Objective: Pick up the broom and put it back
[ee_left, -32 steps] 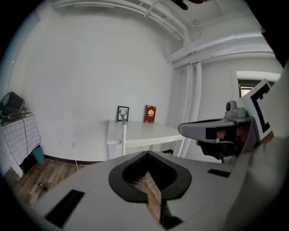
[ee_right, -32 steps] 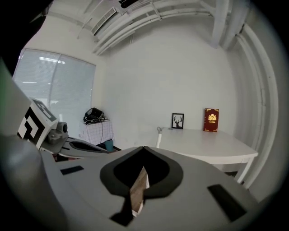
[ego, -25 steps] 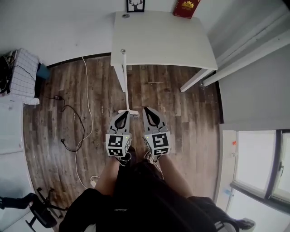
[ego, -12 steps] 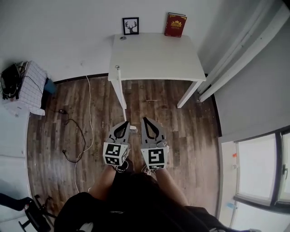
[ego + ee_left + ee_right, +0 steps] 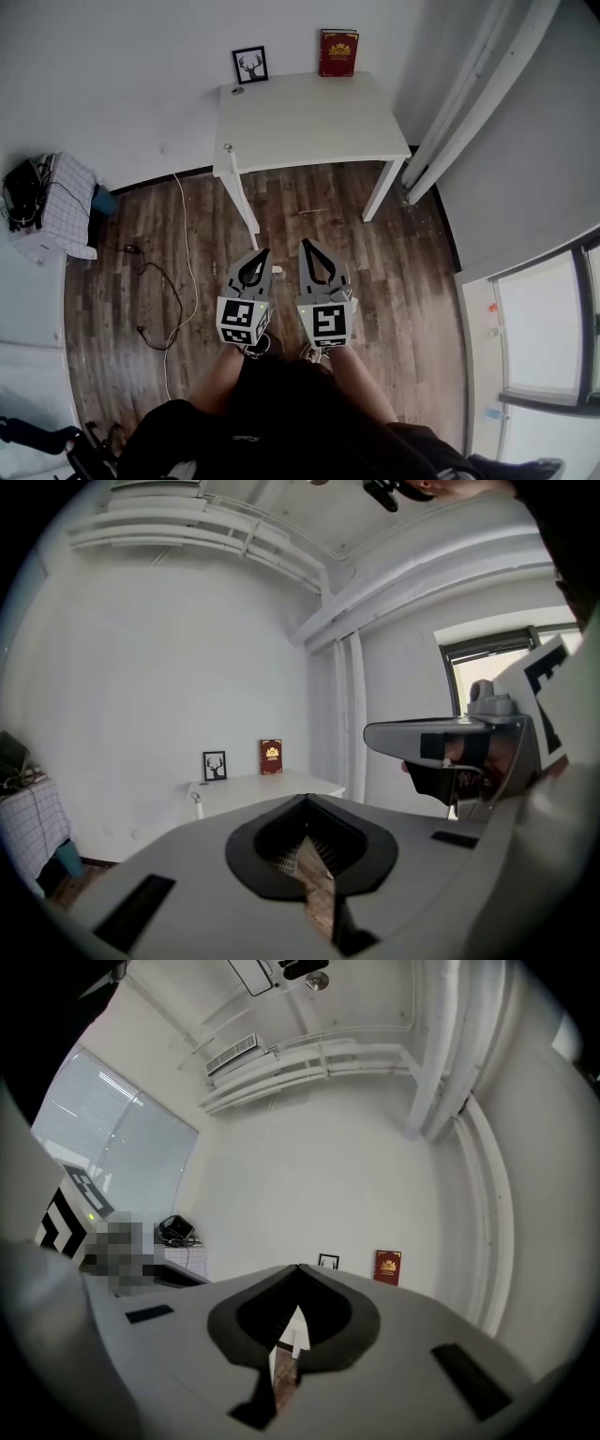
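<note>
A framed picture [image 5: 249,65] and a red book [image 5: 337,52] stand on the white table [image 5: 309,122].

the person wears a black garment [image 5: 281,403] over torso and lap, cut short enough to leave the legs bare below it. a bit of a light shoe [image 5: 255,345] shows at the feet. the left tongs [image 5: 263,253] and the right tongs [image 5: 307,244] are matt grey shells, broad at the back and narrowing to a point. each has a black-lined teardrop cutout just behind the tip. at its rear each carries a white marker cube [image 5: 242,321] printed with bold black square patterns. seen from their own cameras, the smooth grey shells bear a dark oblong slot [image 5: 136,911] on either side.
</note>
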Demonstrator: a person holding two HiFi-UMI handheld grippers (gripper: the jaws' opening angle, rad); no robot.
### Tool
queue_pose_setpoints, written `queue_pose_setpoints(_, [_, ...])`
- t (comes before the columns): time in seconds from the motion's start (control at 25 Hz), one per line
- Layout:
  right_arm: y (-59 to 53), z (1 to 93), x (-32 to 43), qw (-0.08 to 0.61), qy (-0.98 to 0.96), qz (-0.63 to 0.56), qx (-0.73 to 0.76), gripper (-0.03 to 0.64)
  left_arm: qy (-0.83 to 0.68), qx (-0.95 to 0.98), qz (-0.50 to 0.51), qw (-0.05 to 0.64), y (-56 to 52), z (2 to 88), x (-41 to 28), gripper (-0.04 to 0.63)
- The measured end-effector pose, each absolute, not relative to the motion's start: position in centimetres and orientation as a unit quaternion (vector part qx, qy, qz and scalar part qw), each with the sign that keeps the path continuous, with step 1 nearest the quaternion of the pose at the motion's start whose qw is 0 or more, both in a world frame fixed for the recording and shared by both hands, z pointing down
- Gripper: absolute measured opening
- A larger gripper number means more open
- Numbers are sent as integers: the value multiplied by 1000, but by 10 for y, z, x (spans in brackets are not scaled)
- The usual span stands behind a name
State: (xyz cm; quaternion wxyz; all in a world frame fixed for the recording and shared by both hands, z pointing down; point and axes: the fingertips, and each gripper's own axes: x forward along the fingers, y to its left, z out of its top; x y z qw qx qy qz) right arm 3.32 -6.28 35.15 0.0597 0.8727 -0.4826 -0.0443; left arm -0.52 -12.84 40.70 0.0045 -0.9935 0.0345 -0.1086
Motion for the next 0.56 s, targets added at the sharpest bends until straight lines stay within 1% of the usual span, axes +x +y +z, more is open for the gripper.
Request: queue_pose_setpoints(0.56, [-63,357,34,64,-485,-39,871,21,33,-993,-116,14,-126,410,-5,0])
